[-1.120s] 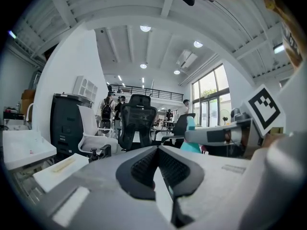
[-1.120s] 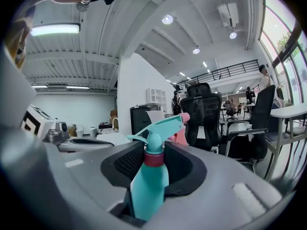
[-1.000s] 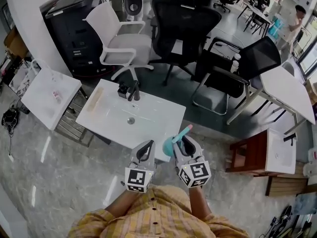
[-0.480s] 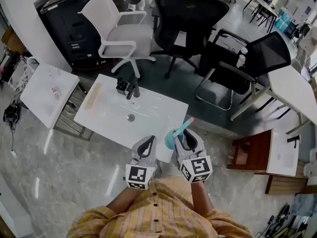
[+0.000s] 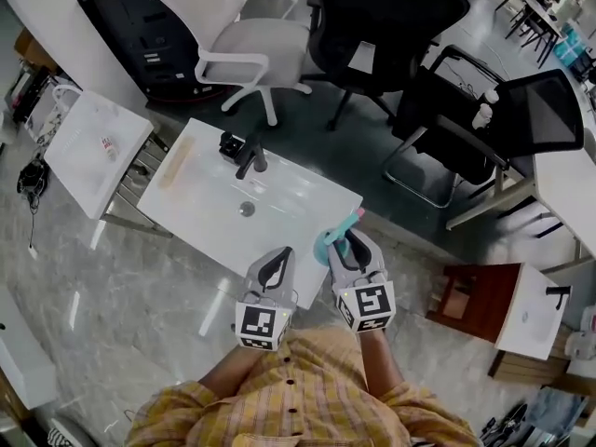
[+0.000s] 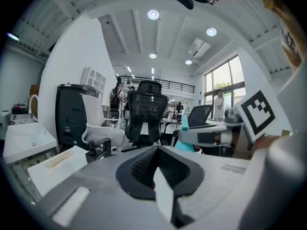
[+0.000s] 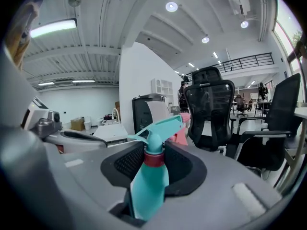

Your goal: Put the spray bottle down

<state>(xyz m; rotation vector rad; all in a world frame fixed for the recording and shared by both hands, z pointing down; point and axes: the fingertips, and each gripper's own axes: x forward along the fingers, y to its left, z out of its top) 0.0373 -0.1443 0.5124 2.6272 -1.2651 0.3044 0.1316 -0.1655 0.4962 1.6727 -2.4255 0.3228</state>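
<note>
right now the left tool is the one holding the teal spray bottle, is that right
Not quite. It is the right tool that holds the teal spray bottle, its jaws closed on the bottle, as the right gripper view shows. The left tool has nothing between its jaws.

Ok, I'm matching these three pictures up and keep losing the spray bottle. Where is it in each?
Head view: spray bottle low centre, by the white table's near corner, in the jaws of the right gripper.
Left gripper view: right of centre, teal showing behind the right gripper.
Right gripper view: dead centre, between the jaws.
Shared landmark: the black office chair, seen in all three.
</note>
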